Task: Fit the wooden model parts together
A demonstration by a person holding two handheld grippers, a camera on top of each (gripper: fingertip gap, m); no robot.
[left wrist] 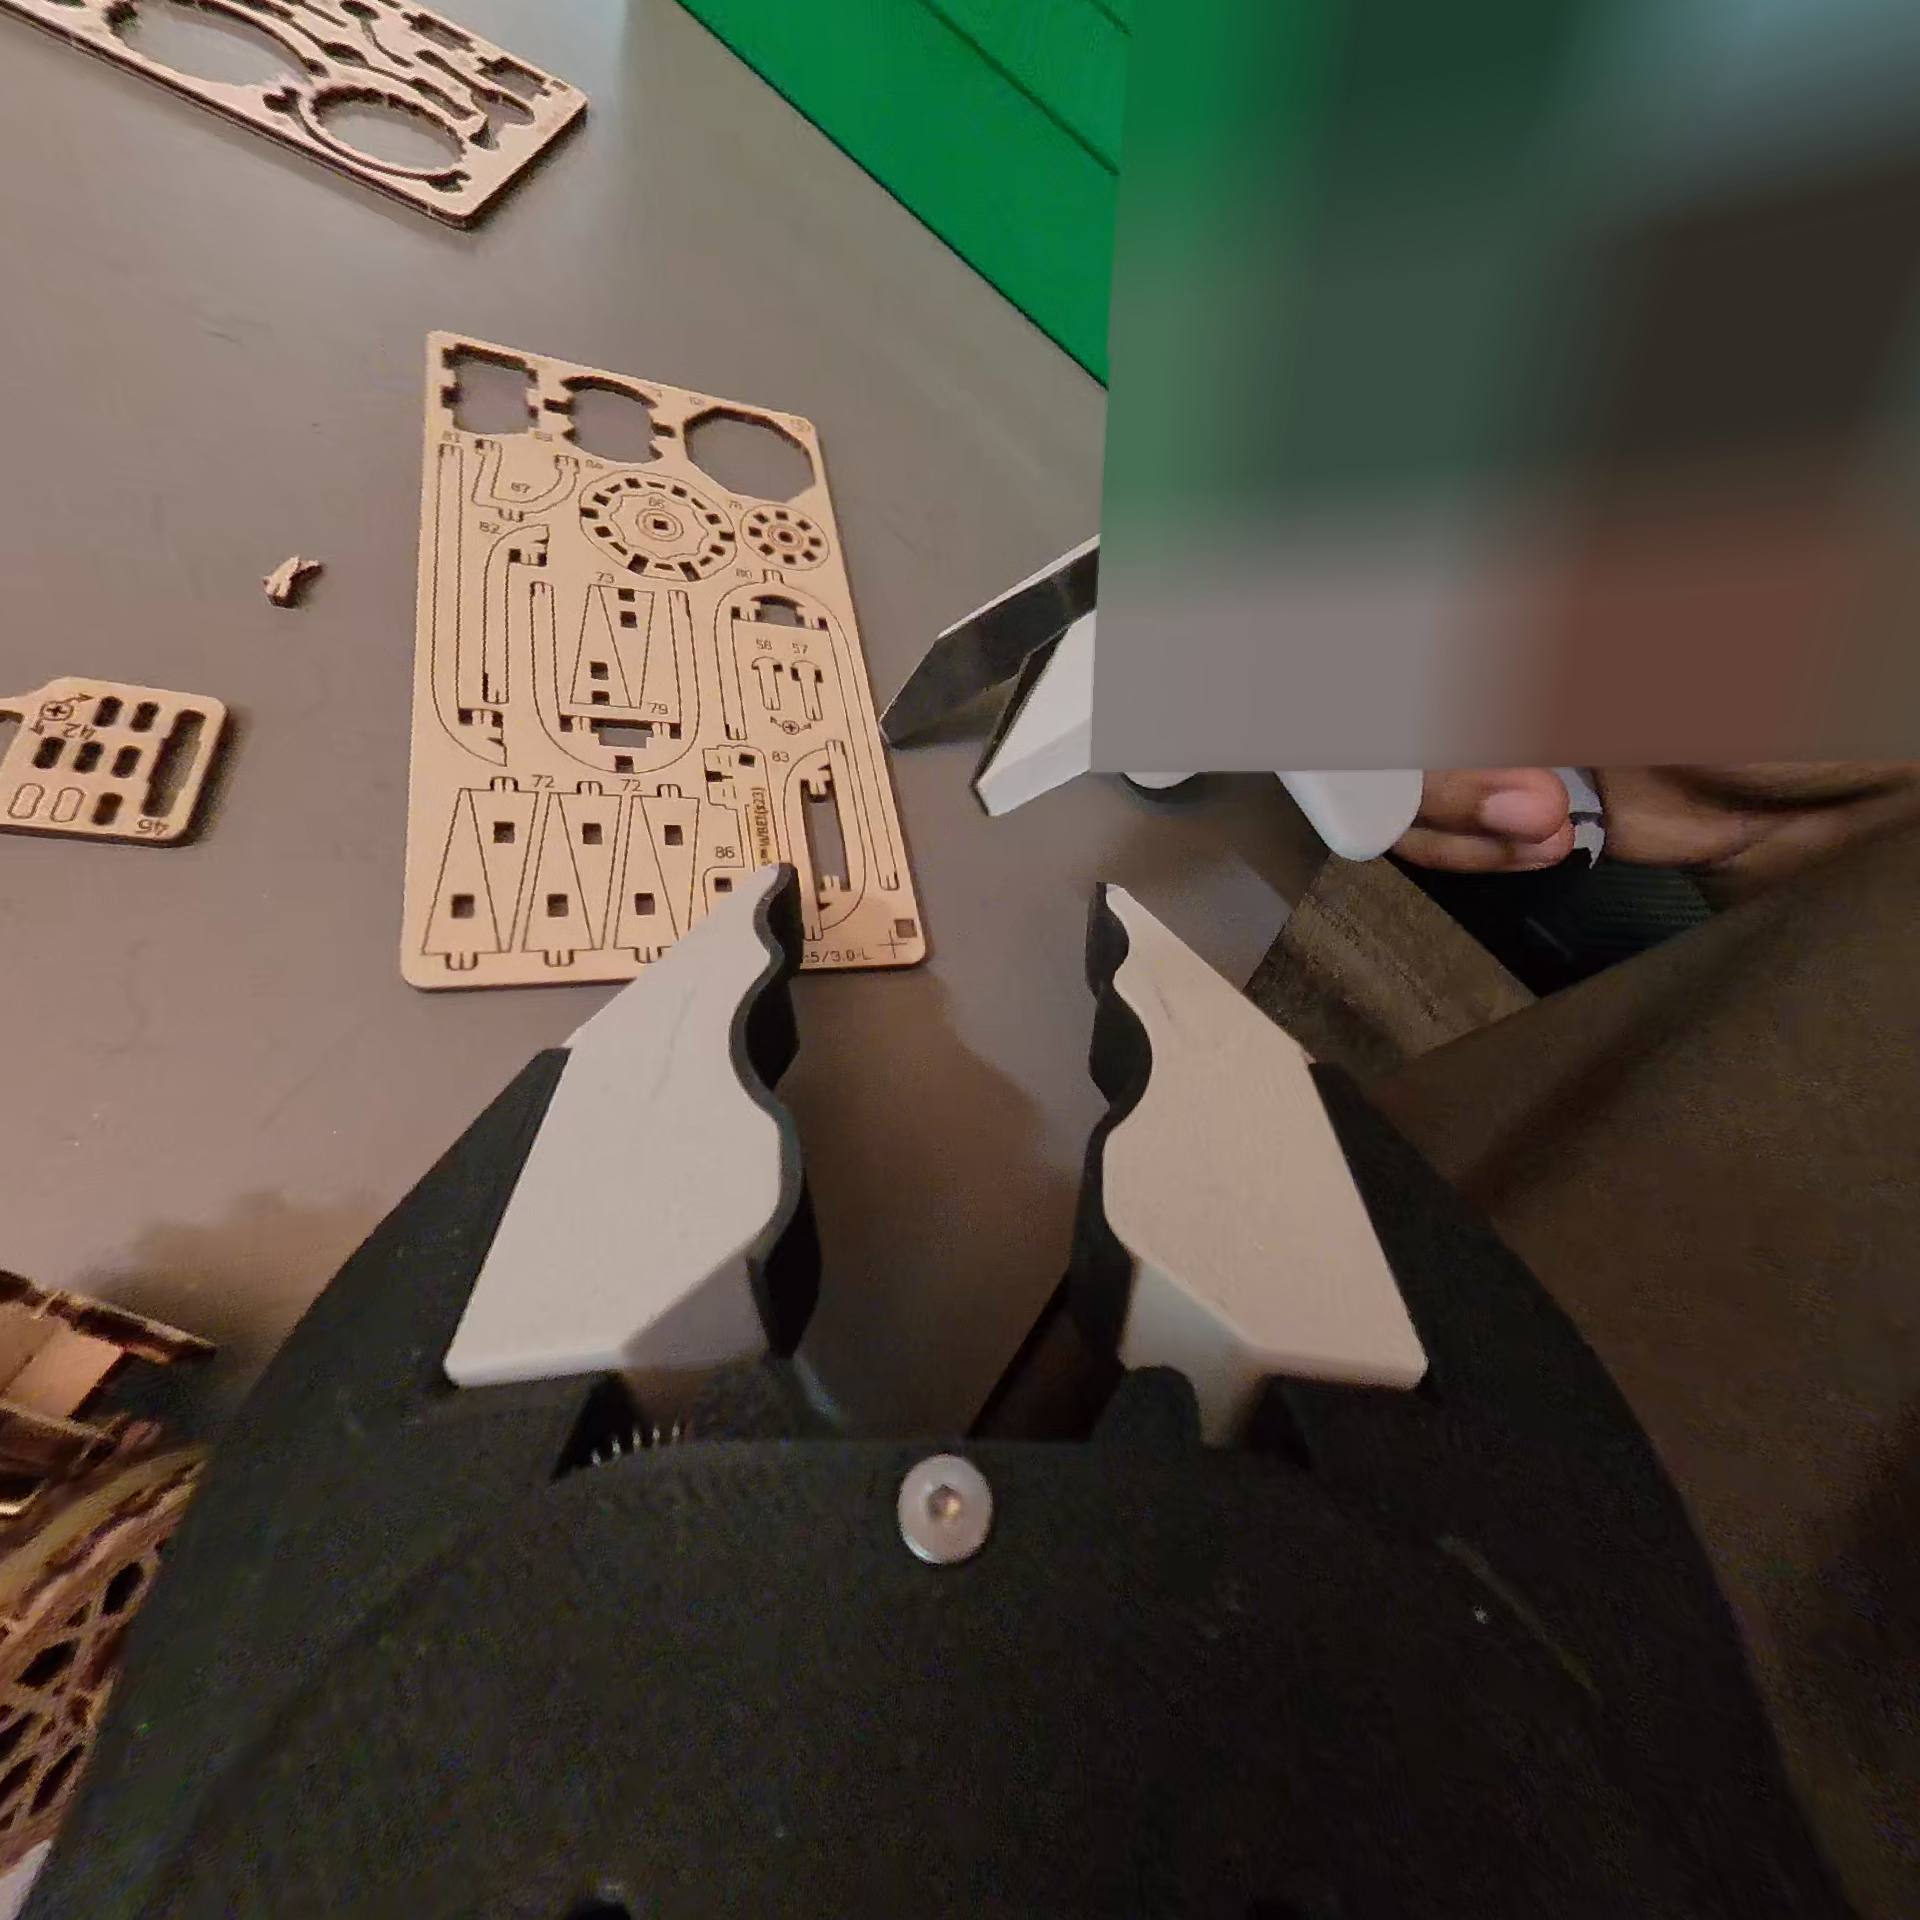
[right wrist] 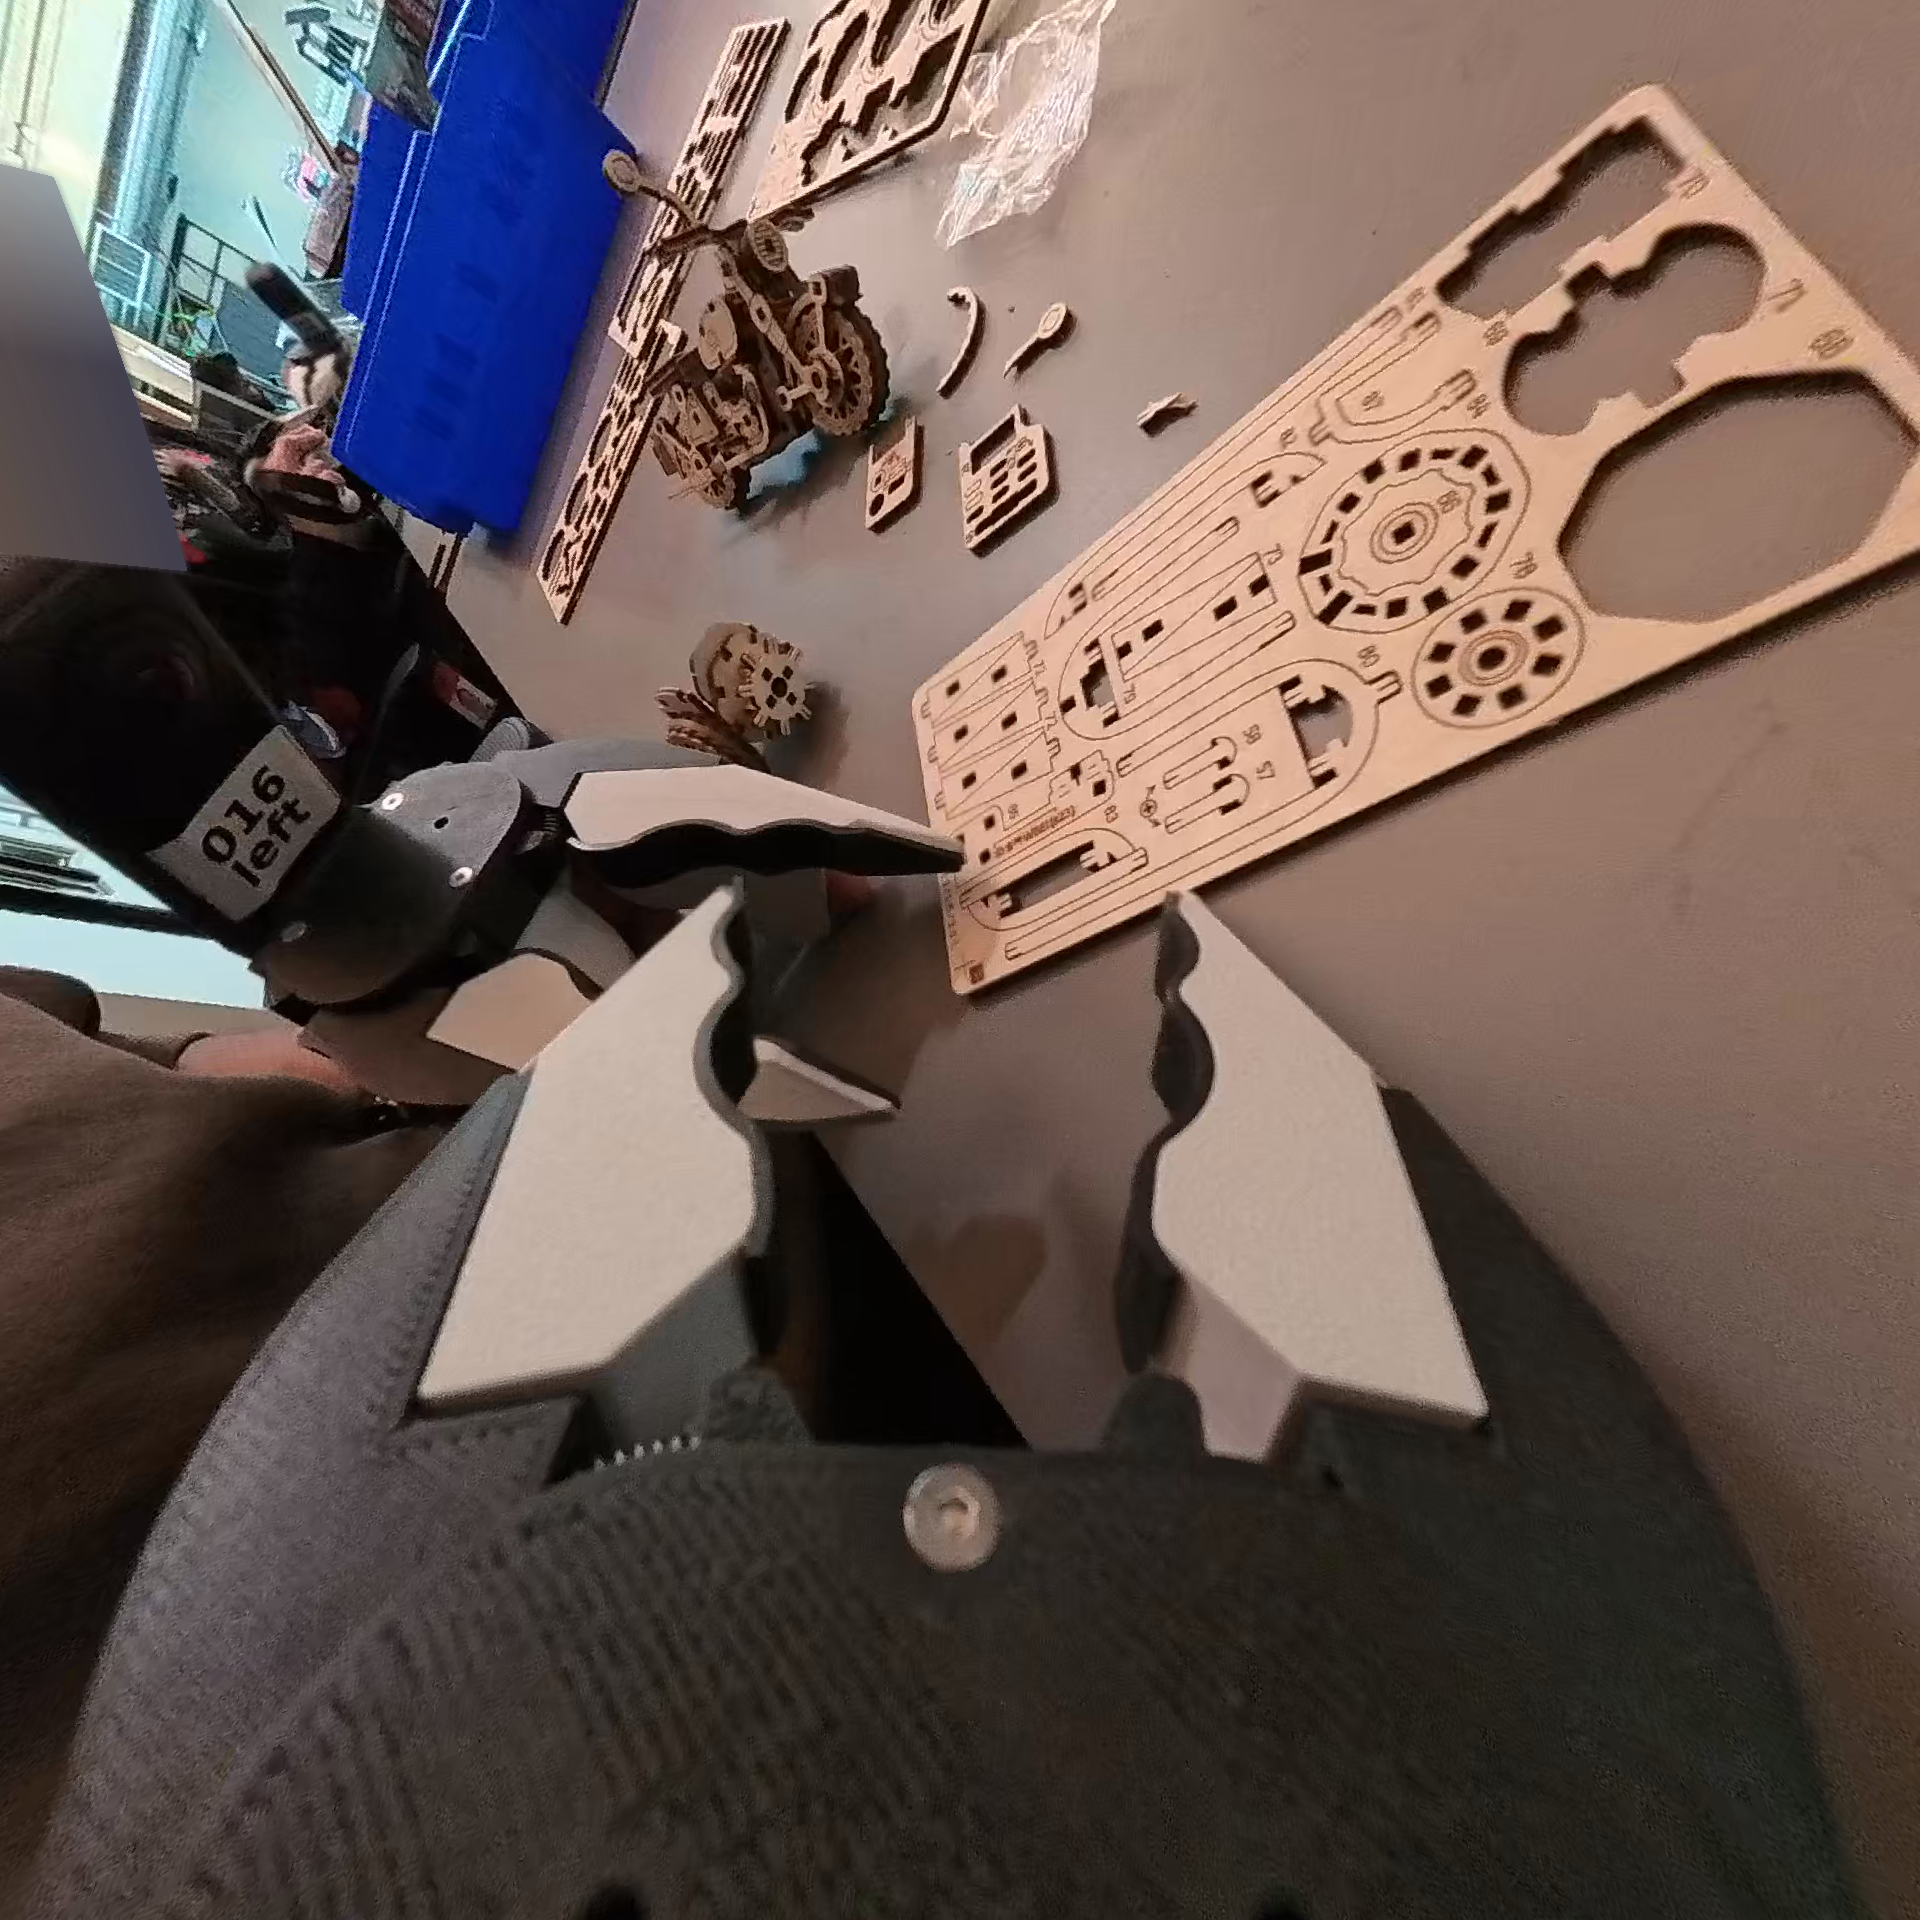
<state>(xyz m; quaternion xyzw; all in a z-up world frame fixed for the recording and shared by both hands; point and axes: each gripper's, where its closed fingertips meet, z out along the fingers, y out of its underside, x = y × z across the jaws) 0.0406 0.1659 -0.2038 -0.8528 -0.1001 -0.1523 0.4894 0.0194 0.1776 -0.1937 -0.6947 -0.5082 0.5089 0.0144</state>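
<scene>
A pale wooden parts sheet (left wrist: 644,665) lies flat on the grey table, with some parts punched out at its far end; it also shows in the right wrist view (right wrist: 1455,623). My left gripper (left wrist: 945,894) is open and empty, one fingertip (right wrist: 935,852) at the sheet's near corner. My right gripper (right wrist: 954,914) is open and empty, just short of the same end of the sheet. One of its fingers (left wrist: 997,655) shows beside the sheet in the left wrist view. A built wooden motorcycle (right wrist: 769,353) stands farther back. A wooden gear assembly (right wrist: 748,686) sits behind the left gripper.
Two small slotted panels (right wrist: 1003,478) (right wrist: 894,473) and loose bits (right wrist: 961,338) (right wrist: 1164,410) lie between sheet and motorcycle. Emptied frame sheets (right wrist: 665,312) (left wrist: 312,94), a plastic wrapper (right wrist: 1029,114) and a blue bin (right wrist: 478,260) lie at the back. A person's hand (left wrist: 1496,821) is at the table edge. The grippers are tip to tip, or close to it. Left tips and right tips are each some 20 centimetres from the built wooden motorcycle (right wrist: 769,353).
</scene>
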